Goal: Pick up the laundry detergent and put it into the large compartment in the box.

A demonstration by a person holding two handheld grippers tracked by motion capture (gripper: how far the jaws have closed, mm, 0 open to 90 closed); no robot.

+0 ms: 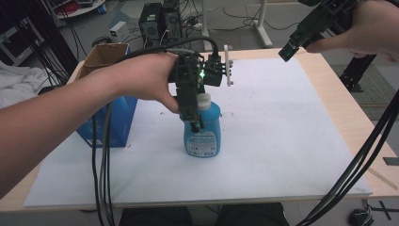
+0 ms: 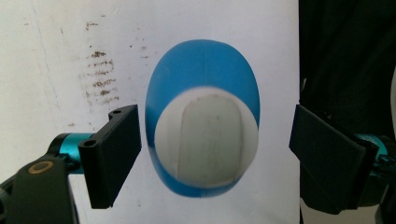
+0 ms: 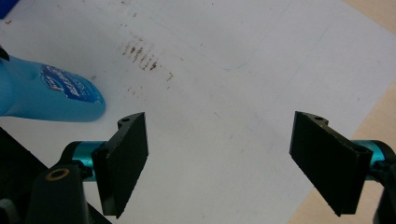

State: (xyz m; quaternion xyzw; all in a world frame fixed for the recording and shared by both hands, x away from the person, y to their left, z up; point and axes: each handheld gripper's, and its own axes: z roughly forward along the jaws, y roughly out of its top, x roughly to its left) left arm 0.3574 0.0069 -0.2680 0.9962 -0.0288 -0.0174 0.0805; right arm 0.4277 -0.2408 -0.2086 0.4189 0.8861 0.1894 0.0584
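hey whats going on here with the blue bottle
A person is working at a table with a gripper in each hand. The left gripper hangs right above an upright blue bottle on the white mat, its fingers open on either side of the white cap without touching it. The right gripper is held open above the mat, off to the side, holding nothing. A blue box stands to the left of the bottle.

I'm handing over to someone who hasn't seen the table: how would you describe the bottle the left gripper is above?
On the white sheet covering the table, look left of centre, beside the blue cardboard box. The bottle stands upright there under the left gripper, whose jaws are open. It is bright blue plastic with a white cap and a printed front label.
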